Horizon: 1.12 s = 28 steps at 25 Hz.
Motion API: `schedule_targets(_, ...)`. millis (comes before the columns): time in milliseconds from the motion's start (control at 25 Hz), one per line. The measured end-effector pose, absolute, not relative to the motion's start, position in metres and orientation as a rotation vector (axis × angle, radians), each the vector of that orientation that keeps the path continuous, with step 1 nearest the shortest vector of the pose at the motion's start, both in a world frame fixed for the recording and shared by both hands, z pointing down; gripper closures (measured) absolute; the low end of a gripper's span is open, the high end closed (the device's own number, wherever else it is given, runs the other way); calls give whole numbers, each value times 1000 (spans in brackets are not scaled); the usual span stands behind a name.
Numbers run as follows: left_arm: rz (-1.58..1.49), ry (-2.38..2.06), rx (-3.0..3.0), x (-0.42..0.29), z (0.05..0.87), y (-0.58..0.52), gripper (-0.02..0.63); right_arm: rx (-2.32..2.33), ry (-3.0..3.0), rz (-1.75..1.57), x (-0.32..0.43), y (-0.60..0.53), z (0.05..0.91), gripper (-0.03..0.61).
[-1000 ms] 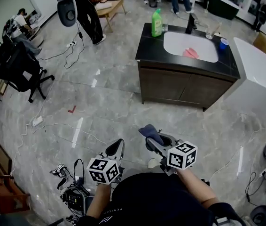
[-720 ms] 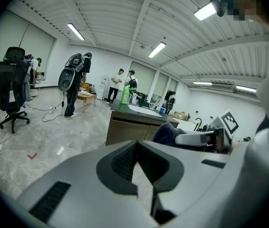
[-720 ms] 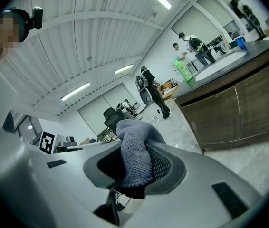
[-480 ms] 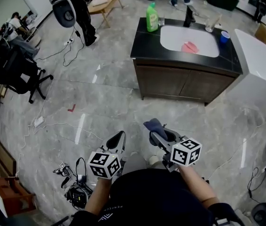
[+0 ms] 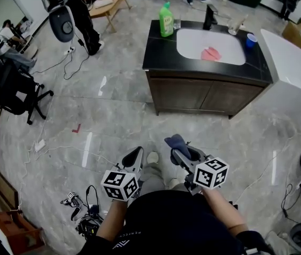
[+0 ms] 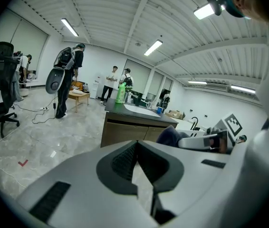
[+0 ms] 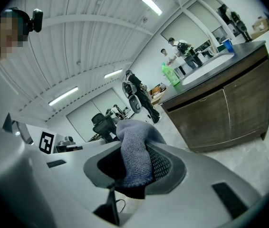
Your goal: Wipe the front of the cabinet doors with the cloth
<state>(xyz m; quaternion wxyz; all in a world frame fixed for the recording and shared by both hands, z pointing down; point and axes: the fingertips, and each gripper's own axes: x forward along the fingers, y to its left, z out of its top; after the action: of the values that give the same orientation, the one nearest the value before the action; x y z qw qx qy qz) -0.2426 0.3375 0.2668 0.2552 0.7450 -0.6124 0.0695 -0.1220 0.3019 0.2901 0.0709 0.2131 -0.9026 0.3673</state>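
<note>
So from where I'm standing, the right claw [image 5: 179, 153] is clenched on the cloth [image 5: 174, 141], a blue-grey bunched-up wad that sticks out past the claw tips and points forward toward the cabinet. The left claw [image 5: 134, 159] is closed up with nothing in it, just hanging beside the right one.

The cabinet doors [image 5: 203, 95] are straight ahead of both claws and well apart from them, with a bare stretch of marble floor [image 5: 118, 116] in between. No wiping has started, I'd say. The doors sit right under the front edge of the black worktop [image 5: 157, 49] and face the person pretty much square on. Their long run goes side to side along that front edge, two brown panels next to each other.

Both claws are about equally far off, but the right one has the cloth, so it's the one that matters. My guess is the gap has to close first, then the cloth goes flat against the wood and sweeps along that side-to-side run.
</note>
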Motion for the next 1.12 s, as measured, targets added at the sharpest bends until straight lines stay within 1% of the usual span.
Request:
schedule_targets(400, 218, -1576, 2057, -288, 282, 271, 620, 720, -2663, 1124, -168, 252, 308, 460)
schedule_targets(1120, 243, -1414, 2119, -341, 336, 147, 620, 672, -2586, 957, -255, 152, 351, 459)
